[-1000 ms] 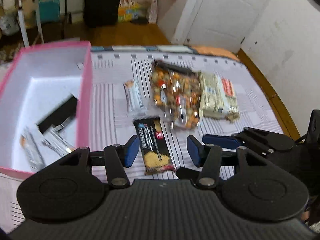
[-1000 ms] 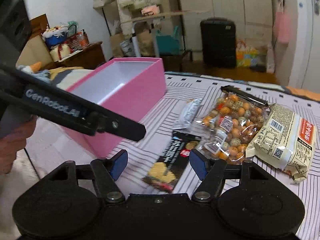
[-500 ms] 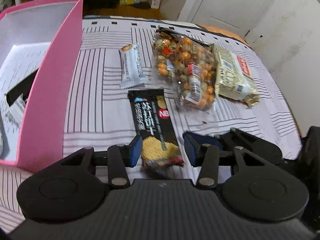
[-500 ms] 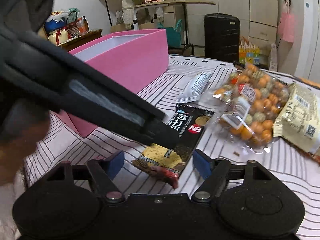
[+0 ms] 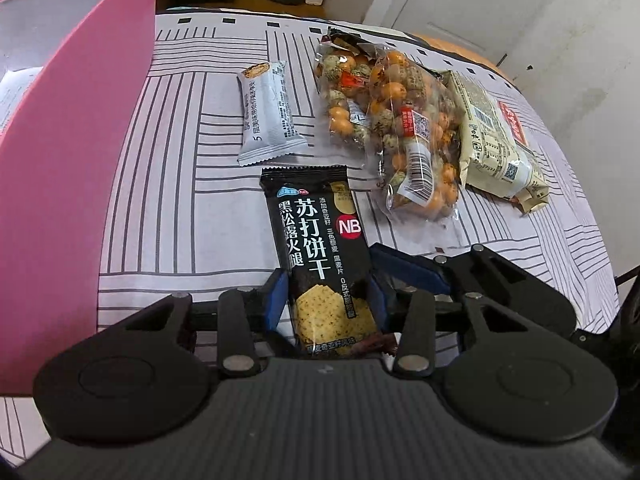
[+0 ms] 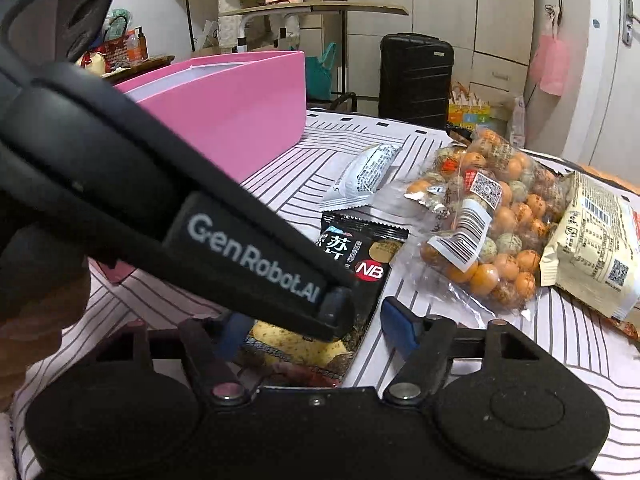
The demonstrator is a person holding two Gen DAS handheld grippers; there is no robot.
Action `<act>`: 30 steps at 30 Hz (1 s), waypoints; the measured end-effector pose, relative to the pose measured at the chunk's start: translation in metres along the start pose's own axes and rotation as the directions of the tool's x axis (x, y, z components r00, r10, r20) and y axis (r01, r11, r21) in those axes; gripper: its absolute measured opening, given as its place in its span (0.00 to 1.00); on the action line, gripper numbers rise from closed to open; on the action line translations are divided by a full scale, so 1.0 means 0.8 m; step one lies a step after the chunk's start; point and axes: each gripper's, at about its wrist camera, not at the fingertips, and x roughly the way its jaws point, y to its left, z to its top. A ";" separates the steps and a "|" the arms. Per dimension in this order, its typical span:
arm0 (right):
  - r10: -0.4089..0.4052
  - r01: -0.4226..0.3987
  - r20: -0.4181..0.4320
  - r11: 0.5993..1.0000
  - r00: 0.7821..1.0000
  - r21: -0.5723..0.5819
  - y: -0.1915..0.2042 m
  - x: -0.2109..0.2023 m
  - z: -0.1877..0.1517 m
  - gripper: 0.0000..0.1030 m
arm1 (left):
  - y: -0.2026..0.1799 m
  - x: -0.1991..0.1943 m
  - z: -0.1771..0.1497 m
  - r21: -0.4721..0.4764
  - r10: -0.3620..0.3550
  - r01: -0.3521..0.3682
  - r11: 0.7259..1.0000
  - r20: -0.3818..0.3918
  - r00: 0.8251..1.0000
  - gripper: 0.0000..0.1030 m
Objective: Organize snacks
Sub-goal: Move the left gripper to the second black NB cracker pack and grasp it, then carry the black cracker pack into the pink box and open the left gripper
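Observation:
A black cracker packet [image 5: 320, 240] lies on the striped cloth, its near end between the blue pads of my left gripper [image 5: 326, 300], which press on both its sides. It also shows in the right wrist view [image 6: 360, 264]. My right gripper [image 6: 316, 328] is open just right of the packet, partly hidden by the left gripper's arm [image 6: 180, 216]. A white bar wrapper [image 5: 270, 114], a clear bag of round orange snacks [image 5: 392, 128] and a cream packet [image 5: 496, 140] lie beyond. The pink box [image 5: 80, 160] stands at the left.
The striped cloth [image 5: 180, 200] covers the table, whose right edge curves near the cream packet. A black suitcase [image 6: 416, 72], white cupboards and a door stand behind. The pink box wall is close to my left gripper's left side.
My left gripper has moved forward and down onto the black cracker packet and closed its pads on the near end. The right gripper has stayed open beside it.

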 end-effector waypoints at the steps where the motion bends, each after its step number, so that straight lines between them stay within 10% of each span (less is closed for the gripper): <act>1: -0.004 0.004 -0.004 1.000 1.000 0.005 0.000 -0.001 0.000 0.67 | 0.001 0.000 0.000 -0.008 0.000 0.000 1.000 -0.004 1.000 0.40; 30: 0.046 -0.052 -0.083 0.996 0.996 -0.075 0.043 -0.114 0.022 0.60 | -0.041 -0.089 -0.033 0.032 0.008 -0.006 0.999 -0.049 0.999 0.41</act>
